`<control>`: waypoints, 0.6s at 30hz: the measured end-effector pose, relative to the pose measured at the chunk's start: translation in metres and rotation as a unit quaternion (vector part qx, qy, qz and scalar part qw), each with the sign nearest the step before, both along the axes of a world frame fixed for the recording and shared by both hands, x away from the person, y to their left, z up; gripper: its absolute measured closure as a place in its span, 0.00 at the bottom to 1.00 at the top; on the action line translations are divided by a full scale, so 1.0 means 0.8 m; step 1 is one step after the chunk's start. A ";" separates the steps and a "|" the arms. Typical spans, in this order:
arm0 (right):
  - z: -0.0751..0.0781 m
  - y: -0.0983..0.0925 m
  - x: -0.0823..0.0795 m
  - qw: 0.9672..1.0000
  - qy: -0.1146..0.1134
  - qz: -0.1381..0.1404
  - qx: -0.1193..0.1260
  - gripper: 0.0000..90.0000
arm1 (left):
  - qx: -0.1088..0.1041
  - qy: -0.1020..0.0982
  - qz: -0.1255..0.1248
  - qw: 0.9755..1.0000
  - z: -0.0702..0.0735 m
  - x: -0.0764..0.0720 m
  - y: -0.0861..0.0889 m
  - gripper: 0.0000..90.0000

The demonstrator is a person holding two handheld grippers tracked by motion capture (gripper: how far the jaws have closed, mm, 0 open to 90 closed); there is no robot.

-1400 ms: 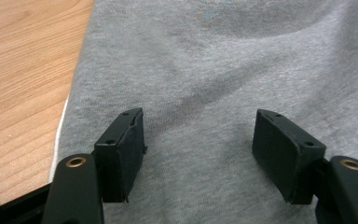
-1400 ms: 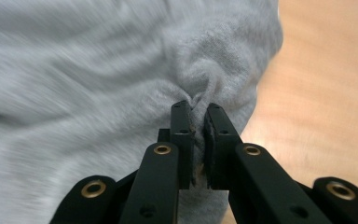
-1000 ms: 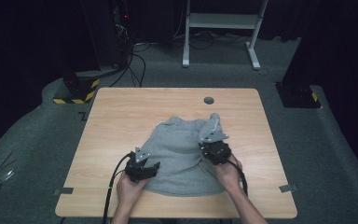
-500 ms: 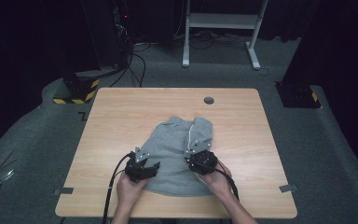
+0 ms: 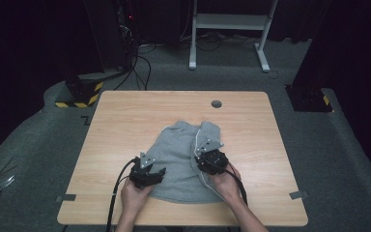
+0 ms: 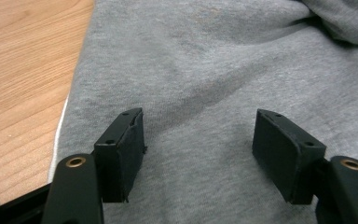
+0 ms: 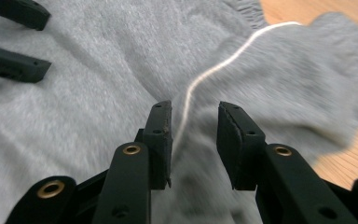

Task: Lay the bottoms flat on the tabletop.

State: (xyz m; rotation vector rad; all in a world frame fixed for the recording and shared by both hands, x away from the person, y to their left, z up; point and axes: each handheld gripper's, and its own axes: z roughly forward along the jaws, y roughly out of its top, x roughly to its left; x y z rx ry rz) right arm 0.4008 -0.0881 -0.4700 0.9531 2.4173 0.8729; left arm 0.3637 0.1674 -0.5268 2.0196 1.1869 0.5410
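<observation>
I see a grey sweatshirt-fabric garment (image 5: 183, 164) lying crumpled on the wooden surface (image 5: 125, 121), toward my near edge and nearer than the round grommet hole (image 5: 216, 103). A white seam line (image 7: 223, 65) runs along a folded-over flap on the garment's right part. My left tool (image 5: 160, 171) rests over the garment's near left portion, just inside the hem; in the left gripper view its jaws stand wide apart, with flat grey cloth beneath and nothing pinched between the pads. My right tool (image 5: 200, 157) sits on the garment's right portion. Its jaws have just been opening; in the right gripper view they stand parted on either side of the white seam, the fabric ridge rising between them without the pads pressing it. Both cables trail back from the garment toward the near edge.
</observation>
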 end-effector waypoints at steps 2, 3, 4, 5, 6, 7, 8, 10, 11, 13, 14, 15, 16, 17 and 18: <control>-0.007 0.010 0.006 1.000 0.007 0.002 -0.008 0.74 | 0.000 0.000 0.000 1.000 0.000 0.000 0.000 0.38; -0.009 0.013 0.007 1.000 0.009 0.004 -0.012 0.76 | 0.000 0.000 0.000 1.000 0.000 0.000 0.000 0.38; -0.011 0.017 0.008 1.000 0.010 0.008 -0.018 0.78 | 0.000 0.000 0.000 1.000 0.000 0.000 0.000 0.38; -0.013 0.020 0.008 1.000 0.010 0.010 -0.024 0.81 | 0.000 0.000 0.000 1.000 0.000 0.000 0.000 0.38; -0.015 0.021 0.009 0.999 0.007 0.012 -0.029 0.85 | 0.000 0.000 0.000 1.000 0.000 0.000 0.000 0.38; -0.016 0.021 0.010 0.999 0.006 0.014 -0.031 0.88 | 0.000 0.000 0.000 1.000 0.000 0.000 0.000 0.38; -0.016 0.020 0.010 0.999 0.007 0.011 -0.033 0.91 | 0.000 0.000 0.000 1.000 0.000 0.000 0.000 0.38; -0.014 0.014 0.011 0.999 0.004 0.010 -0.032 0.93 | 0.000 0.000 0.000 1.000 0.000 0.000 0.000 0.38; -0.013 0.011 0.011 0.999 0.003 0.009 -0.033 0.93 | 0.000 0.000 0.000 1.000 0.000 0.000 0.000 0.38; -0.008 0.004 0.008 0.999 -0.002 0.010 -0.034 0.94 | 0.000 0.000 0.000 1.000 0.000 0.000 0.000 0.38; -0.006 0.001 0.006 0.999 -0.006 0.009 -0.034 0.94 | 0.000 0.000 0.000 1.000 0.000 0.000 0.000 0.38; -0.003 -0.004 0.004 0.999 -0.011 0.009 -0.034 0.94 | 0.000 0.000 0.000 1.000 0.000 0.000 0.000 0.38; 0.002 -0.008 0.001 0.999 -0.016 0.008 -0.035 0.94 | 0.001 0.000 -0.001 1.000 0.000 0.000 0.000 0.38; 0.007 -0.015 -0.002 0.999 -0.024 0.003 -0.034 0.94 | 0.001 -0.001 -0.001 1.000 0.000 0.000 0.000 0.38; 0.010 -0.020 -0.003 0.999 -0.030 0.002 -0.033 0.94 | 0.001 -0.001 -0.001 1.000 0.000 0.000 0.000 0.38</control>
